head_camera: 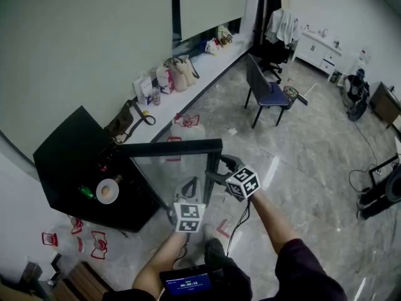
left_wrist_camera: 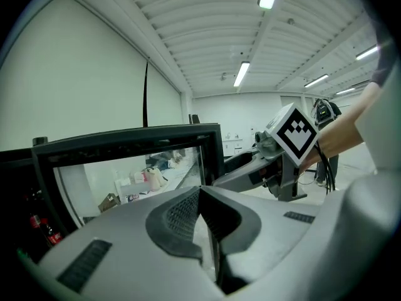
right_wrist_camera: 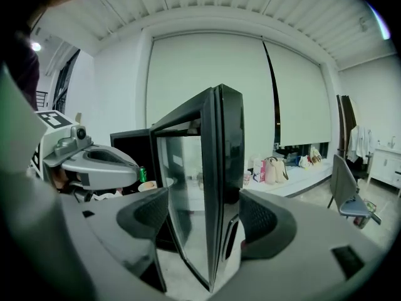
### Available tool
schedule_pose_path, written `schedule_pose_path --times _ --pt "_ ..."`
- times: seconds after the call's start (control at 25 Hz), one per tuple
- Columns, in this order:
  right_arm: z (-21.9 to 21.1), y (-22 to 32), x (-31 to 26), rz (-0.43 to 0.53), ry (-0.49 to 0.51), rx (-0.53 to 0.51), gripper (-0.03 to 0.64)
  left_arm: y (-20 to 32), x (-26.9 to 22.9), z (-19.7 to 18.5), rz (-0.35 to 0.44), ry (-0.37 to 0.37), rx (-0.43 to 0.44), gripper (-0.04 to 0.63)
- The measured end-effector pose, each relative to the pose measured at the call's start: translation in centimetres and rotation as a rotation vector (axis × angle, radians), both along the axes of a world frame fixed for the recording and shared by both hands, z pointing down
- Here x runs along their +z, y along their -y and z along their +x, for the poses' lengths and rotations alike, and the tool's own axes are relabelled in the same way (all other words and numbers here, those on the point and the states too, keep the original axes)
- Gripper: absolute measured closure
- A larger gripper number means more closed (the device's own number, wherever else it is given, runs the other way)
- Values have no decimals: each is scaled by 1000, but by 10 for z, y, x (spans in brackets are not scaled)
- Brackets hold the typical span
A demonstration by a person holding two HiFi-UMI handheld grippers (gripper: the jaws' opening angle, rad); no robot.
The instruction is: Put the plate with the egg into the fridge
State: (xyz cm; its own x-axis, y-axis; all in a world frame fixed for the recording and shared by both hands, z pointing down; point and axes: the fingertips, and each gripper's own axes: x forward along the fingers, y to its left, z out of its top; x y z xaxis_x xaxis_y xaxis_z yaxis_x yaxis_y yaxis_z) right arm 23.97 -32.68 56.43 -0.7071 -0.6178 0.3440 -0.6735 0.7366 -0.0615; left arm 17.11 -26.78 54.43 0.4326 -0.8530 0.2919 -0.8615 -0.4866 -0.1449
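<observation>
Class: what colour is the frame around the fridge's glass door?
Black; the door frame shows best in the right gripper view.

Boxy fridge [head_camera: 66, 162]: black. Its glass door [head_camera: 169, 148]: clear pane, black frame. Round plate [head_camera: 107, 191]: white. Small can [head_camera: 86, 192]: green. Left claw [left_wrist_camera: 202, 196] and right claw [right_wrist_camera: 207, 218]: grey, with black-and-white squared cubes. Marbled floor [head_camera: 301, 137]: grey, veined.

A pale grey, marble-patterned tiled floor [head_camera: 313, 143] runs to a long white ledge [head_camera: 213, 64] crowded with bags [head_camera: 182, 71] beneath cream roller blinds [head_camera: 213, 2]. A blue-seated, dark-framed chair [head_camera: 268, 94] stands nearby, and a low white cabinet [head_camera: 319, 50] sits against the far wall. Fluorescent tubes [left_wrist_camera: 243, 74] light the ribbed white ceiling [left_wrist_camera: 188, 30].
</observation>
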Motion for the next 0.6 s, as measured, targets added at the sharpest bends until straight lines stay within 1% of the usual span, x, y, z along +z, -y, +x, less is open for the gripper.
schedule_pose_path --times 0.08,0.2,0.32,0.48,0.6 --pt "-2 -34 0 4 -23 -10 262 -28 5 -4 -20 -19 -9 586" --pt "-8 -80 0 7 -63 -52 262 -66 12 -7 -45 -45 -24 586" --pt "-18 -120 -3 9 -59 -96 262 -99 13 -11 -48 -55 -50 586" --pt "-29 -170 -5 17 -41 -176 262 -135 16 -20 -46 -57 -112 586" --pt "-42 -201 -5 34 -25 -260 262 -157 16 -34 -33 -61 -190 586"
